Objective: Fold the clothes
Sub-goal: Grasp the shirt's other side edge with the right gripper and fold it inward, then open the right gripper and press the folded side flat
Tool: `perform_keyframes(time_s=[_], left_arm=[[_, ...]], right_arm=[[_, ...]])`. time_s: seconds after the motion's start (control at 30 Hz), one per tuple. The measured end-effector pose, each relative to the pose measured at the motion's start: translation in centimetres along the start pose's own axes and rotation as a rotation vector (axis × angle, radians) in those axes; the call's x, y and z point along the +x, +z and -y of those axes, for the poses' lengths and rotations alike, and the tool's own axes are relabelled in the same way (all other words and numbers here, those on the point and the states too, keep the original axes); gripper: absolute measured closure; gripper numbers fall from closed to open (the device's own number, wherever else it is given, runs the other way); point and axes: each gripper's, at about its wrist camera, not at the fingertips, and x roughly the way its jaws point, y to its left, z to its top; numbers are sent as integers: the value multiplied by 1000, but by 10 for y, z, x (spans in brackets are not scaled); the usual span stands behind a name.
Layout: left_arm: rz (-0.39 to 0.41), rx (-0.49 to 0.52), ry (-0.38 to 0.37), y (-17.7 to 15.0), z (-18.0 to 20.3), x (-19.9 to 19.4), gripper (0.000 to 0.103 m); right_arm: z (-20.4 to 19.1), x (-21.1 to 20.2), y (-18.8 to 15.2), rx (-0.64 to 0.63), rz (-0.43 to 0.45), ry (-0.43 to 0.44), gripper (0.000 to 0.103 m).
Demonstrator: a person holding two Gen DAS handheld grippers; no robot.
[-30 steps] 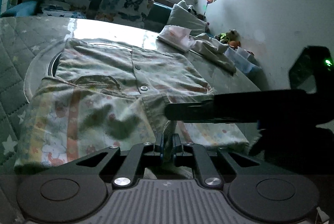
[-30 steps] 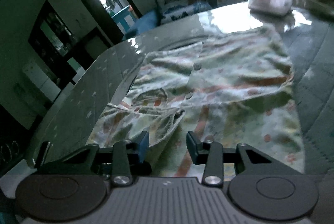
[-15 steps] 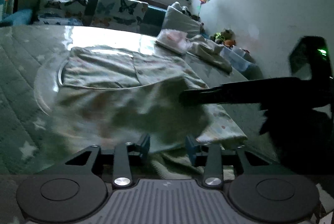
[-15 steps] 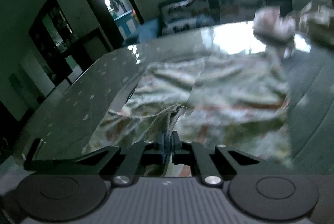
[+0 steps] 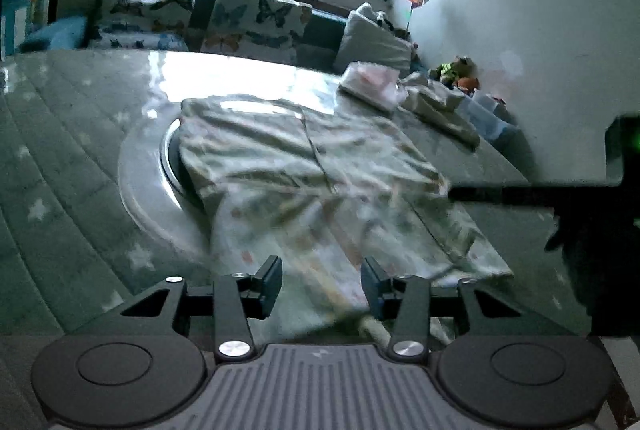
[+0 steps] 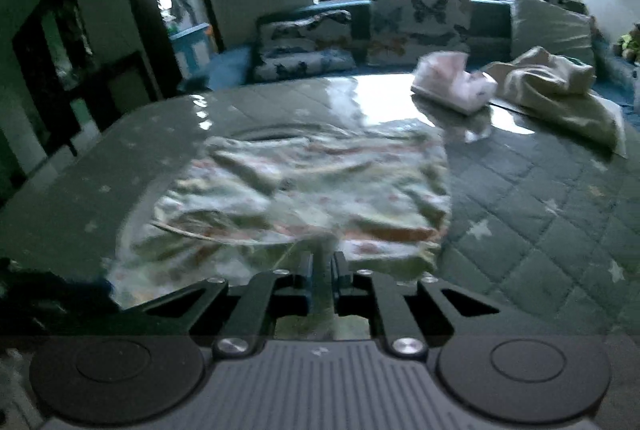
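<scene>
A pale printed shirt [image 5: 320, 189] lies spread on the quilted table [image 5: 60, 169], partly over a round glass inset [image 5: 144, 173]. My left gripper [image 5: 320, 284] is open and empty just above the shirt's near edge. My right gripper [image 6: 321, 280] is shut on the shirt's [image 6: 312, 185] near hem and lifts that fabric. The right gripper's dark body [image 5: 580, 189] reaches in from the right in the left wrist view, touching the shirt's right edge.
A folded pink garment [image 6: 456, 81] and a crumpled beige cloth [image 6: 560, 89] lie at the table's far right. A sofa with butterfly cushions [image 6: 400, 25] stands behind the table under the window. A wall with toys [image 5: 456, 69] is on the right.
My left gripper let go of the shirt and opened. My right gripper closed on the hem and is pulling it up and across. The shirt has shifted and rumpled.
</scene>
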Motion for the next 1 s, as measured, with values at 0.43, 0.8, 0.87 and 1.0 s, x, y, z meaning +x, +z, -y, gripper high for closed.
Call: perform_keyframes(time_s=[0.43,0.8,0.87,1.0], left_arm=[[-10,24,65,43,-14,51,58],[-36,1,98,33,-33,69,68],[-31,-13,89,32,-37,68,69],[-24,-14,94,31,-35,67,69]], right_arm=[[-22,29,2,-80,0,65,93],[-19,57,-7,-134,-16,42,99],[-12,52,-7,-120,-20,36,100],[-18,46,-6,-132,-6,-7,93]])
